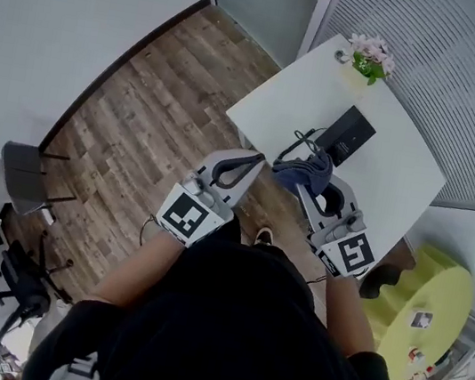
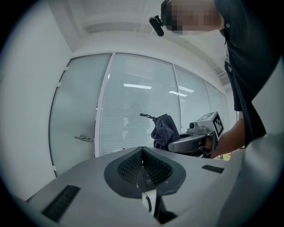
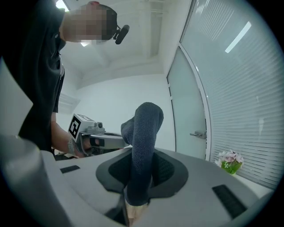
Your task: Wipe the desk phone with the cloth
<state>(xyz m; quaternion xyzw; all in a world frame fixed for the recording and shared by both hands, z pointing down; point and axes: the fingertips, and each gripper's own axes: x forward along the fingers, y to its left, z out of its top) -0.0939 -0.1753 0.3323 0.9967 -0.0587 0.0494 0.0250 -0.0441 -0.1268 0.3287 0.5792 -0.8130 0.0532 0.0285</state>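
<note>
White table (image 1: 387, 160), potted flowers (image 1: 370, 58) (pink, at its corner), wood floor (image 1: 151, 116), round yellow table (image 1: 439, 304)

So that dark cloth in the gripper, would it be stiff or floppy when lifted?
Probably floppy: the cloth bends over at its top and bunches above the right gripper. Likely light, since one pinch holds it all up. Its fuzzy-looking weave suggests it won't slip out easily.

Dark blue-grey cloth (image 1: 305, 174); black phone (image 1: 348, 133); white table (image 1: 298, 96). Pink flowers (image 1: 371, 52), green leaves. Brown wood-plank floor (image 1: 151, 116). Grey left gripper (image 1: 256, 159) and right gripper (image 1: 308, 190), black-and-white square markers. Yellow-green seat (image 1: 435, 303). Black shirt (image 1: 240, 338).
</note>
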